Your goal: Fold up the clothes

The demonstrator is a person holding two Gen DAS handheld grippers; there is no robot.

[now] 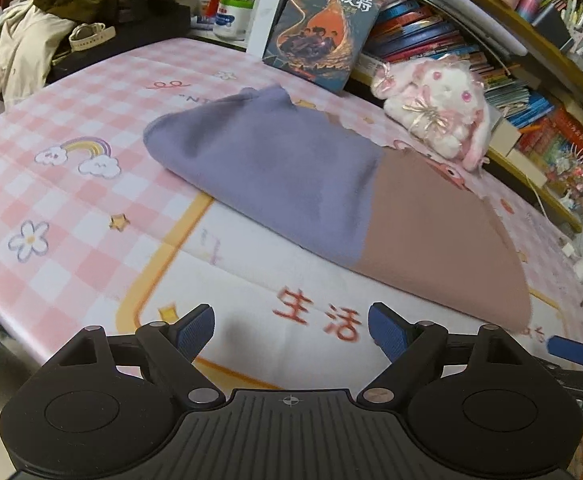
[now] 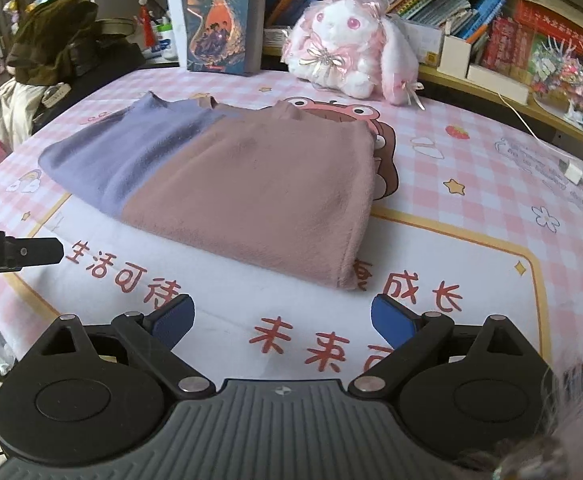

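Garment [image 2: 227, 184] lies folded on mat [image 2: 471, 168]; left gripper [image 1: 291, 332] and right gripper [image 2: 283, 316] gape empty, fold seemingly done, next likely only tidying or removal.

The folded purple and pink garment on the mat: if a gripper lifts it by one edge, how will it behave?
The garment looks like soft fleece, so it would probably droop and unfold rather than rise as a slab. It seems light for its bulk. Its fuzzy surface should grip well, and pushing it would likely bunch the layers.
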